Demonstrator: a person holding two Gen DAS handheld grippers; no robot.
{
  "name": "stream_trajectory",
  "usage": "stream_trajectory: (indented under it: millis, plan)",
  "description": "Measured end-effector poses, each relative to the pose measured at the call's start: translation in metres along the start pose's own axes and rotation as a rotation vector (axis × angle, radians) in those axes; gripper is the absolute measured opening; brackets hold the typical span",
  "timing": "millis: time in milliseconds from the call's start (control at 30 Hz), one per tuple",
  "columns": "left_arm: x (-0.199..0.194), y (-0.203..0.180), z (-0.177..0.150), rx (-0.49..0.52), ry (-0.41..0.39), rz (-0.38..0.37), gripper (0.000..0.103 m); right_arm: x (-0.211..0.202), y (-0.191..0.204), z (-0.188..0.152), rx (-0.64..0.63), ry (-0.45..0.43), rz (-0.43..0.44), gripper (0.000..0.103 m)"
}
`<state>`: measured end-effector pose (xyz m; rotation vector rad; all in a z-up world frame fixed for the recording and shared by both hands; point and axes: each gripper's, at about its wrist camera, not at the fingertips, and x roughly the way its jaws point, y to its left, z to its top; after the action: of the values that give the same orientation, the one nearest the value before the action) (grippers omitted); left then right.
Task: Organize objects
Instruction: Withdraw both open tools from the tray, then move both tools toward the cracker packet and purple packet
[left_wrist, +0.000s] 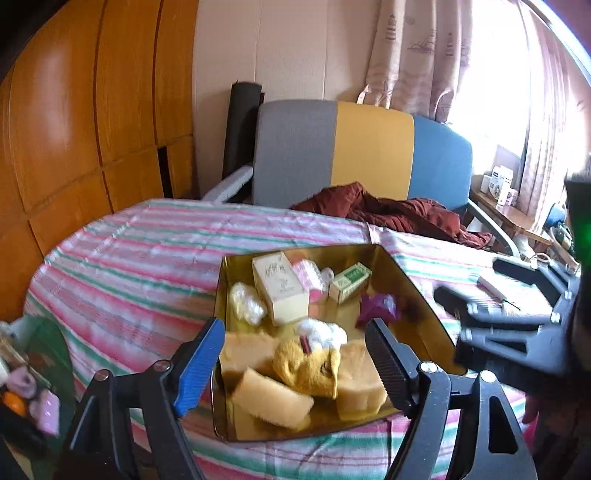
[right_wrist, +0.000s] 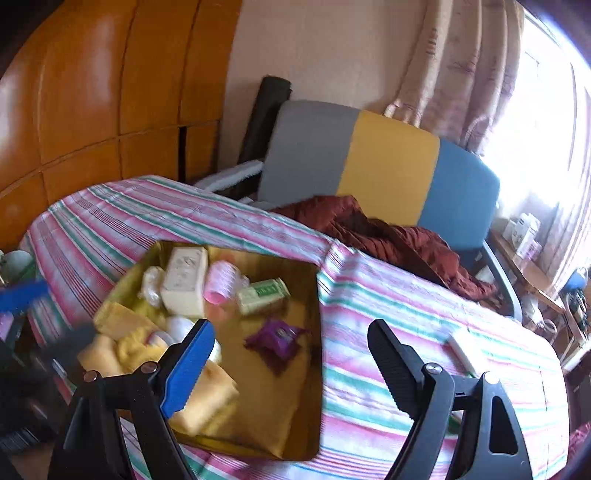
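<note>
A gold tray (left_wrist: 406, 273) lies on the striped cloth and holds a cream box (left_wrist: 280, 291), a pink curler (left_wrist: 306, 275), a green box (left_wrist: 349, 282), a purple packet (left_wrist: 378, 308), yellow sponges (left_wrist: 271, 400) and a yellow cloth (left_wrist: 306, 365). My left gripper (left_wrist: 293, 328) hangs open above the tray's near end, nothing pressed between its pads. My right gripper (right_wrist: 291, 328) is open and empty over the tray's (right_wrist: 314, 369) right wall, near the purple packet (right_wrist: 277, 339). To its right a white bar (right_wrist: 465, 350) rests on the cloth.
A chair (left_wrist: 369, 147) with a grey, yellow and blue back stands behind the table, with dark red fabric (left_wrist: 399, 214) heaped on it. A wooden wardrobe (left_wrist: 74, 129) fills the left. A side table with small boxes (left_wrist: 498, 184) stands at the right. Small items (left_wrist: 33, 391) lie at the lower left.
</note>
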<state>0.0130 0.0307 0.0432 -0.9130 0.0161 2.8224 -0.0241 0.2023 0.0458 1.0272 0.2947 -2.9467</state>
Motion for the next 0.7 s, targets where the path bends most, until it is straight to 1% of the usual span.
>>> stream_trajectory:
  millis: [200, 300, 433, 700]
  plan:
    - [0.001, -0.021, 0.014, 0.072, -0.024, 0.0, 0.08, 0.013, -0.051, -0.032, 0.062, 0.089, -0.089, 0.087]
    - [0.001, -0.035, 0.018, 0.115, -0.034, 0.012, 0.08, 0.017, -0.086, -0.045, 0.116, 0.131, -0.135, 0.087]
    - [0.003, -0.052, 0.022, 0.169, -0.046, 0.019, 0.08, 0.017, -0.127, -0.056, 0.184, 0.157, -0.185, 0.087]
    - [0.012, -0.082, 0.025, 0.226, -0.035, -0.025, 0.081, 0.013, -0.206, -0.062, 0.329, 0.16, -0.241, 0.087]
